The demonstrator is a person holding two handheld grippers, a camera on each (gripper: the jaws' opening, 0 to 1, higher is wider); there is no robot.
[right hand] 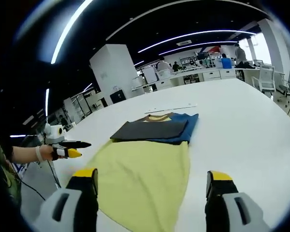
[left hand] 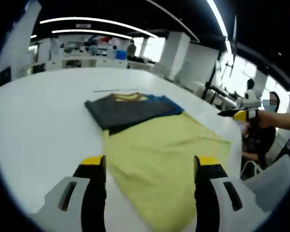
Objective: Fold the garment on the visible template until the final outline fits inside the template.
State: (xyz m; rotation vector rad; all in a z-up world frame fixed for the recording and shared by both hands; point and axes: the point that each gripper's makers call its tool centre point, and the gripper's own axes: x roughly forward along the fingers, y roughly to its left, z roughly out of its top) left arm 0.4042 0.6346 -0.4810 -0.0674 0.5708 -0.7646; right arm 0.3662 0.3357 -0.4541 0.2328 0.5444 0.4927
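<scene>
The garment (left hand: 128,110), folded dark and blue, lay beyond both grippers, its near edge overlapping the far edge of the yellow template (left hand: 164,162) on the white table (left hand: 38,121). The left gripper (left hand: 150,166) hovered with jaws spread wide over the template's near part, holding nothing. The right gripper (right hand: 152,181) hung likewise, spread and empty, above the template's other side.

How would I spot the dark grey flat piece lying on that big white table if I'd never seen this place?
Start at the big white table and find the spread yellow cloth. Just past the cloth's far edge lies a folded blue garment. The dark grey rectangular sheet rests flat on top of that garment; it is the darkest, stiffest-looking, straight-edged thing there, unlike the soft cloths around it.
</scene>
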